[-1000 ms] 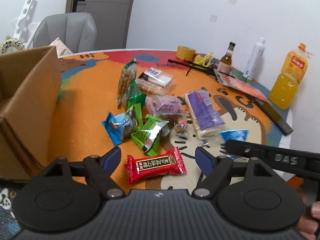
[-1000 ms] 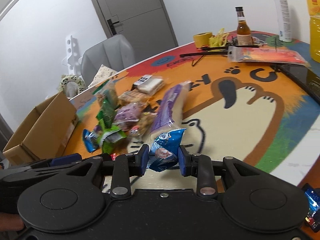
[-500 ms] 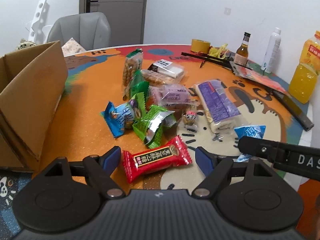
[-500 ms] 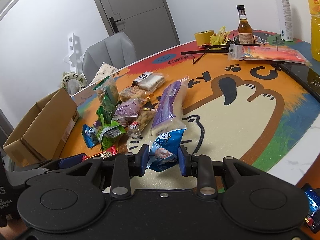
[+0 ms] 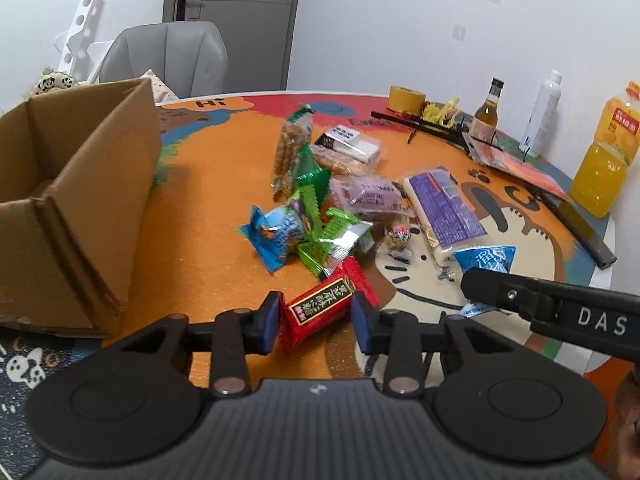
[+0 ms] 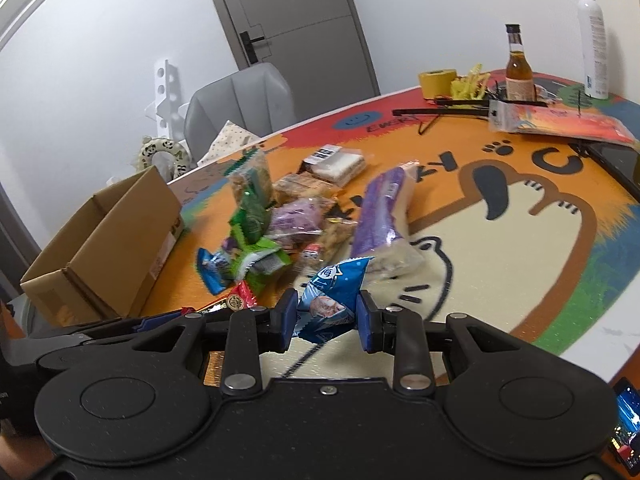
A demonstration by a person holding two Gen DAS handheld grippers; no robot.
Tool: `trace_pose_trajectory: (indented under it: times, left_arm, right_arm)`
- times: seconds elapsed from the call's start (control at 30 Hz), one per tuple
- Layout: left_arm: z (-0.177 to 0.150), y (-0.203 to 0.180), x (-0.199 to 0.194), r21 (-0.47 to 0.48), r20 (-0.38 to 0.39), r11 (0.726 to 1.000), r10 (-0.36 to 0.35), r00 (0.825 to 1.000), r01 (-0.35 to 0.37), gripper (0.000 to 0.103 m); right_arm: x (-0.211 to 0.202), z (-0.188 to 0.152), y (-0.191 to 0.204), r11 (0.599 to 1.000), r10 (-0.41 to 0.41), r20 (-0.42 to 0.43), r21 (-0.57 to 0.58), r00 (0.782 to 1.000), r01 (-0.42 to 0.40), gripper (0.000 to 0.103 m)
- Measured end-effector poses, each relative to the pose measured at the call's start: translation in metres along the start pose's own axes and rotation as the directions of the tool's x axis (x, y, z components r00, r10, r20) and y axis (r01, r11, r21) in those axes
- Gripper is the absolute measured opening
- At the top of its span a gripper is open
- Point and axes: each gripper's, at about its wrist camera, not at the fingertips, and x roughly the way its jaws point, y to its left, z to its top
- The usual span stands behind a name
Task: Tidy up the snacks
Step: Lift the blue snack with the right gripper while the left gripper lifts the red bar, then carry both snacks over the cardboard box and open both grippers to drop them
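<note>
snack packs (image 5: 362,198): about 11 | box (image 5: 76,200): 1 | tape roll (image 5: 407,100): 1 | bottles (image 5: 486,114): 3 | chair (image 5: 172,58): 1 | table (image 5: 200,220): 1 | grippers (image 5: 314,318): 2

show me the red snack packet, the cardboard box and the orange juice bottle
red snack packet (image 5: 320,307), left wrist view, on its black label.
cardboard box (image 5: 92,200), left wrist view, on its side wall.
orange juice bottle (image 5: 600,176), left wrist view, on its lower body.

"DAS" on right gripper (image 5: 480,286); "Hi" on tablecloth (image 5: 208,102)
</note>
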Motion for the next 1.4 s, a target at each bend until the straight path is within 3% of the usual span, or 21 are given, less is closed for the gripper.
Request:
trace_pose_trajectory:
  times: [0.07,0.33,0.77,1.4]
  left_arm:
    - [0.003,0.003,-0.005,-0.009,0.000,1.000,-0.020,1.000,0.020,0.016]
    - [0.006,0.010,-0.017,-0.012,0.023,0.998,-0.059,0.998,0.059,0.012]
    - [0.023,0.024,-0.051,-0.018,0.108,0.994,-0.107,0.988,0.110,0.010]
    - [0.063,0.081,-0.088,-0.058,0.227,0.998,-0.019,0.974,0.033,0.010]
  right_arm:
    - [0.000,0.001,0.004,1.000,0.002,0.003,-0.004,1.000,-0.002,0.030]
    - [0.000,0.004,0.020,0.999,0.019,0.012,-0.030,1.000,-0.018,0.030]
    - [0.005,0.015,0.048,0.996,0.067,0.035,-0.066,0.997,-0.065,0.030]
    - [0.014,0.045,0.114,0.978,0.162,0.089,-0.145,0.983,-0.148,0.029]
